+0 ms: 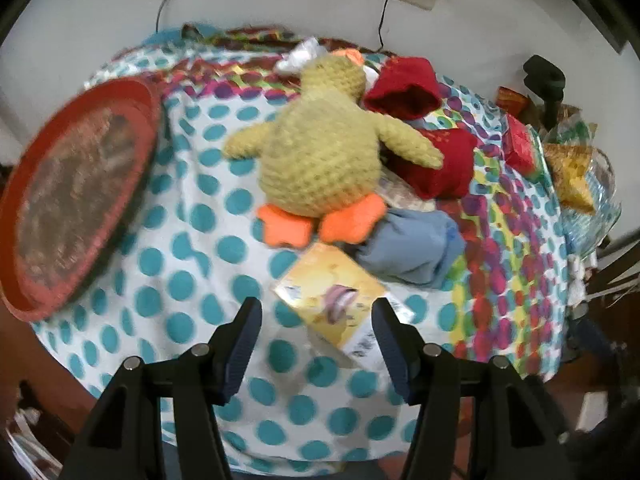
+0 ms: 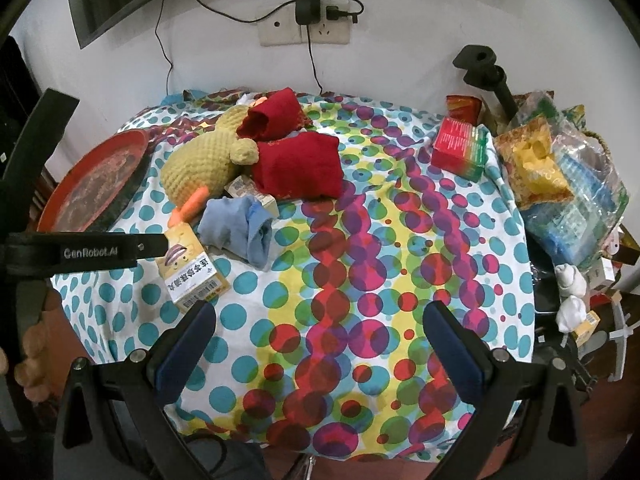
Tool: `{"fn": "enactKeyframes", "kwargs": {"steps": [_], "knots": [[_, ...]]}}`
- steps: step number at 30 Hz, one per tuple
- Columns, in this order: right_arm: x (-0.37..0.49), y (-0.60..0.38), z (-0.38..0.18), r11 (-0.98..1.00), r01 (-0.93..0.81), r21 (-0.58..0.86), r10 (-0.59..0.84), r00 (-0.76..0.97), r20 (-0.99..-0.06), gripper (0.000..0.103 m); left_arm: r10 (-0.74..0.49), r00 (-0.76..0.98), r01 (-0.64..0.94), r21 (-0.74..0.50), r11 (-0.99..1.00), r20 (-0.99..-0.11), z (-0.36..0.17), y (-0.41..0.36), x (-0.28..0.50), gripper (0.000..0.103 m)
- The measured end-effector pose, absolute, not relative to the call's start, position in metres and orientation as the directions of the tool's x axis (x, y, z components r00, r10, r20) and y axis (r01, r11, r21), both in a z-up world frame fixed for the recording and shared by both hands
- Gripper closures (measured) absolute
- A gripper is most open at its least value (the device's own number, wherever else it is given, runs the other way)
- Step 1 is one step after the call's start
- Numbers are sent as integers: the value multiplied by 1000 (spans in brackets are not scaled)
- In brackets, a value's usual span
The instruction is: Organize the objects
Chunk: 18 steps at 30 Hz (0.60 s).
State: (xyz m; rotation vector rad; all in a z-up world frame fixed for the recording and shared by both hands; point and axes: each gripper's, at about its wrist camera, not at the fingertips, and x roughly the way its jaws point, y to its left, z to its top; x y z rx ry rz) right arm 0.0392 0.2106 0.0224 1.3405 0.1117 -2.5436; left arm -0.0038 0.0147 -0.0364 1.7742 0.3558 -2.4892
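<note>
A yellow crochet duck [image 1: 320,152] with orange feet lies on the dotted tablecloth; it also shows in the right wrist view [image 2: 204,164]. Below it lie a yellow box [image 1: 336,296], a blue cloth [image 1: 412,248] and two red pouches [image 1: 440,164]. My left gripper [image 1: 316,316] is open, its fingers either side of the yellow box's near end, just above it. In the right wrist view the box [image 2: 192,268], blue cloth [image 2: 240,228] and red pouches [image 2: 300,164] sit at the left. My right gripper [image 2: 320,320] is open and empty over the colourful cloth.
A round red tray [image 1: 76,196] leans at the table's left, also in the right wrist view [image 2: 96,176]. A red and green box [image 2: 460,144], snack bags [image 2: 532,164] and plastic packs [image 2: 580,208] crowd the right edge. A black clamp stand [image 2: 484,68] and wall sockets [image 2: 304,32] are behind.
</note>
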Motion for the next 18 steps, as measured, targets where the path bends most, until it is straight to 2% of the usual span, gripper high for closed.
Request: {"fn": "enactKeyframes", "kwargs": {"steps": [3, 7, 18], "knots": [[38, 214, 19, -959, 275, 68, -210, -531, -821, 0, 132, -299, 218, -202, -955, -945, -40, 21, -13, 44], [37, 218, 16, -957, 280, 78, -222, -531, -818, 0, 131, -252, 241, -193, -951, -959, -51, 32, -24, 44], [25, 225, 5, -953, 279, 115, -248, -508, -825, 0, 18, -298, 284, -107, -953, -954, -56, 48, -32, 44]]}}
